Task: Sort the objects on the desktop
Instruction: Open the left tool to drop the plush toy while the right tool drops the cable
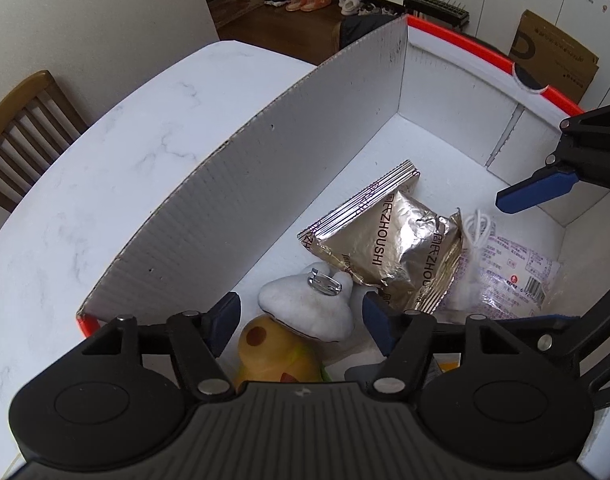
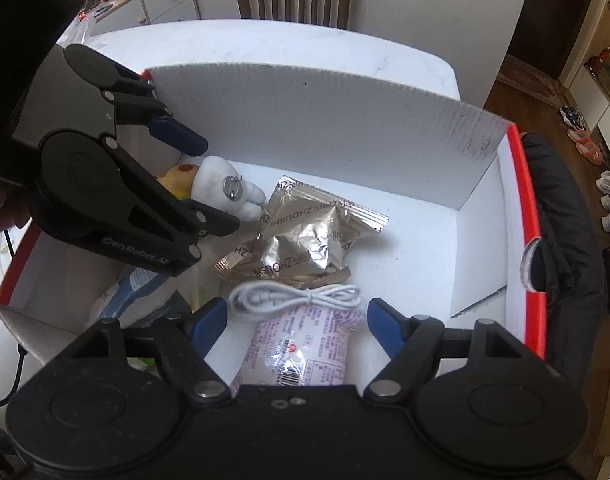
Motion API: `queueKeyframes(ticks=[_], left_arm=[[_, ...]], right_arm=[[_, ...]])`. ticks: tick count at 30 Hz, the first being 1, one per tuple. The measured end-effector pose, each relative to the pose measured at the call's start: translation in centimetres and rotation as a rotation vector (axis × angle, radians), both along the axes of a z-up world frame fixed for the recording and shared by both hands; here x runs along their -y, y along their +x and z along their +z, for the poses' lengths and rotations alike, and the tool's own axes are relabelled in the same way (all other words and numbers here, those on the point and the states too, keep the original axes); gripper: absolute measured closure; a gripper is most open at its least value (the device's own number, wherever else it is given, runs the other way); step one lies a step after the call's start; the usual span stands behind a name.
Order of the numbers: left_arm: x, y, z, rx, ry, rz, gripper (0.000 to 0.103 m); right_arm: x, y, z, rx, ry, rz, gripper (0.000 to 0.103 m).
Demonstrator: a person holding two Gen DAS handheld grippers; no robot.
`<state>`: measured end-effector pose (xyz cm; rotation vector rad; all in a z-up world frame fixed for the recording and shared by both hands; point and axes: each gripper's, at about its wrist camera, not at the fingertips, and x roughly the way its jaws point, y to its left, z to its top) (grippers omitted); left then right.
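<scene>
A white marble worktop (image 1: pixel 105 168) carries a cardboard box (image 1: pixel 289 160) already holding a plush toy (image 1: pixel 305 306), foil packet (image 1: pixel 381 240), cable (image 2: pixel 297 296) and wrapped pack (image 2: pixel 301 344). Left hand-held gripper (image 1: pixel 301 322) and right hand-held gripper (image 2: pixel 297 322) gape wide, empty; sorting looks mostly done.

Inside a white box (image 2: pixel 481 184), the right gripper (image 2: pixel 297 326) stood open over a pink packet (image 2: pixel 301 344) and white cable (image 2: pixel 297 298).

Even, soft indoor light — sharp focus, foil glare, strong fisheye bending at edges.
</scene>
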<state>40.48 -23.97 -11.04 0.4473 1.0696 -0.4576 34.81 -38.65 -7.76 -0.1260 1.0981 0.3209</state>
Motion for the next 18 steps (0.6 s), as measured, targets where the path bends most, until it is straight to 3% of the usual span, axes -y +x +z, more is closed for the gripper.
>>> queueKeyframes(ticks=[18], left_arm=[[-2.2,-4.0,5.0,0.089,-0.12,0.025,0.036]], right_arm=[[0.2,-3.4,4.9,0.104,0.051,-0.009,0.026]])
